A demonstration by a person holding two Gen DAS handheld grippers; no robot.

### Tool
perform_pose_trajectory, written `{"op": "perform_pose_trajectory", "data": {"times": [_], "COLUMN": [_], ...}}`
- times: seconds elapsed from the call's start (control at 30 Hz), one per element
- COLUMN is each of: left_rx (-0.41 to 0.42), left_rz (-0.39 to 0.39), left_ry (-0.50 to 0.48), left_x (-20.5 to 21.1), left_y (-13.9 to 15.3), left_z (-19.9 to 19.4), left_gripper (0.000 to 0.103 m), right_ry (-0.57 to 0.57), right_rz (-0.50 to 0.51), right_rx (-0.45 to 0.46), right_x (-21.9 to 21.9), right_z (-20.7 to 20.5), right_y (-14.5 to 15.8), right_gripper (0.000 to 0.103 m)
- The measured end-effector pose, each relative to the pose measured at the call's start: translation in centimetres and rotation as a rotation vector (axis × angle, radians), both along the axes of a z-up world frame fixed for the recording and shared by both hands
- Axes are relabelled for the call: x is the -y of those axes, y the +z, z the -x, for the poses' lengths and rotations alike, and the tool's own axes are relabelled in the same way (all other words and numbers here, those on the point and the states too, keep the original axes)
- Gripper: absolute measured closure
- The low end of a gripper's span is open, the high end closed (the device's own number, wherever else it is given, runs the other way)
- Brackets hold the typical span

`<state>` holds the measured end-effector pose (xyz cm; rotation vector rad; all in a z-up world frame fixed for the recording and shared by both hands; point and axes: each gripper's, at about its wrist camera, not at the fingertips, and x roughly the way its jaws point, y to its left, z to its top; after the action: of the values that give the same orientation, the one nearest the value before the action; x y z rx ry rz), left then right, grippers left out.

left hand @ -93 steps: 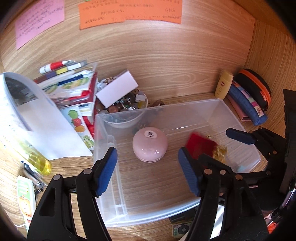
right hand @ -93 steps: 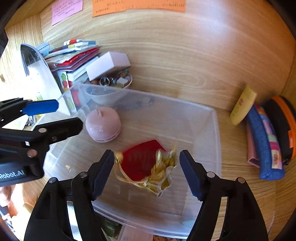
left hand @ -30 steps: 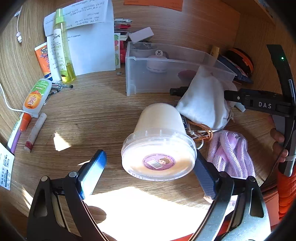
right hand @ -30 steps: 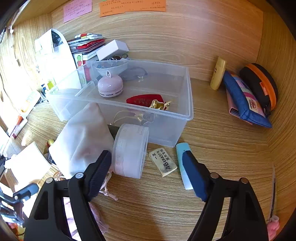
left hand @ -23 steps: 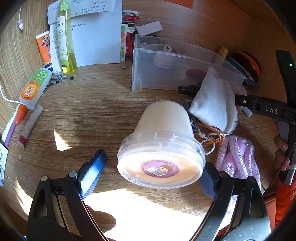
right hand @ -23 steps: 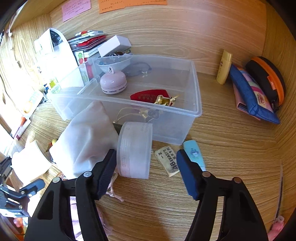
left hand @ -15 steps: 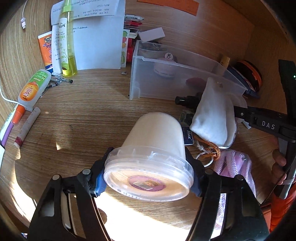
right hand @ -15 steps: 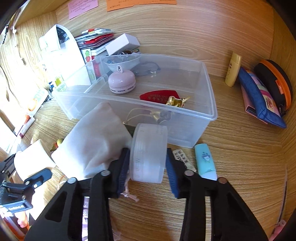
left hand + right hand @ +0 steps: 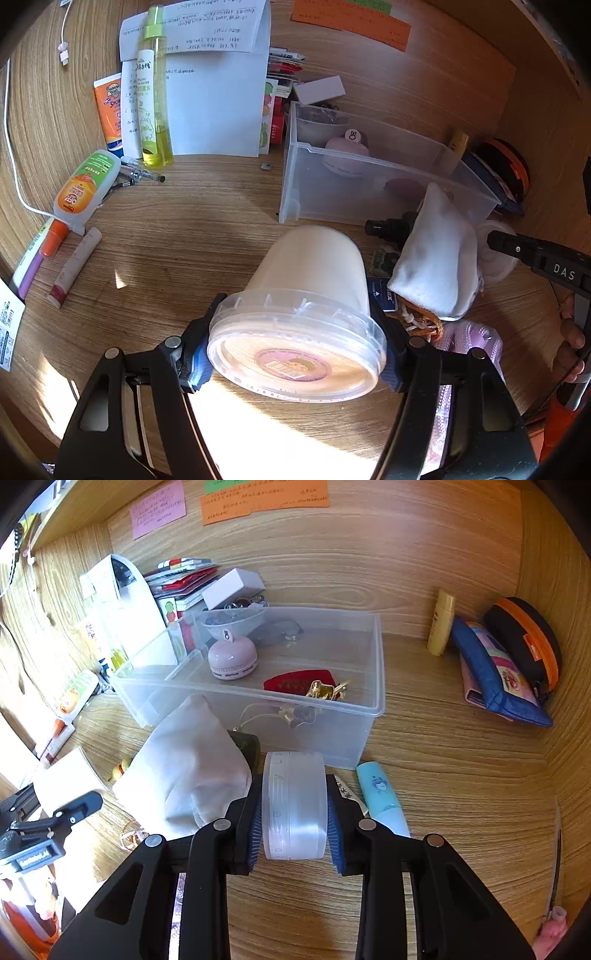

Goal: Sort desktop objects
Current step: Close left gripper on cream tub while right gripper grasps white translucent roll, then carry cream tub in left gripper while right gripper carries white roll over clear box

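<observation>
My left gripper (image 9: 295, 354) is shut on a cream lidded tub (image 9: 306, 295) lying on its side, lid toward the camera. My right gripper (image 9: 294, 816) is shut on a frosted round jar (image 9: 294, 805) lying on its side on the desk, just in front of the clear plastic bin (image 9: 373, 701). The bin holds a pink round gadget (image 9: 231, 657), a red pouch with gold tassel (image 9: 299, 683) and a small bowl (image 9: 236, 618). A white cloth bag (image 9: 188, 768) lies left of the jar; it also shows in the left wrist view (image 9: 436, 258).
A blue eraser tube (image 9: 382, 794) and a label lie right of the jar. Pencil cases (image 9: 498, 672) and a yellow tube (image 9: 441, 627) sit at the right wall. Bottles, tubes and papers (image 9: 155, 103) crowd the left; a pink rope (image 9: 465, 354) lies near the front.
Both grippers went from open to shut: the left closed on the cream tub, the right closed on the frosted jar. Both views have moved slightly closer to their objects.
</observation>
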<state>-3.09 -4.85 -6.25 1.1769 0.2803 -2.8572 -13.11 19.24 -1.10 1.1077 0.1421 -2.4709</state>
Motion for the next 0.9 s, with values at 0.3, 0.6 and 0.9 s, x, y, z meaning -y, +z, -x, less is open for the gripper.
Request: {"op": "perform_pose_trajectory", "data": {"times": [0.3, 0.6, 0.9], "left_rx": [-0.099, -0.179, -0.172], "left_rz": [0.033, 0.027, 0.035], "left_ry": [0.020, -0.030, -0.089], "left_x": [0.7, 0.6, 0.2], "left_y": [3.9, 7.8, 9.6], "left_z": [1.0, 3.7, 8.2], "left_gripper": [0.034, 0.034, 0.034], "right_ry": [-0.018, -0.026, -0.040], "right_rz": [0.072, 0.139, 0.149], "right_rx": [-0.064, -0.129, -0.131], "right_x": [-1.1, -1.2, -0.5], "right_z": [-0.7, -0.8, 1.6], "right_y": [3.2, 6.0, 6.9], "right_gripper": [0.076, 0.076, 0.076]}}
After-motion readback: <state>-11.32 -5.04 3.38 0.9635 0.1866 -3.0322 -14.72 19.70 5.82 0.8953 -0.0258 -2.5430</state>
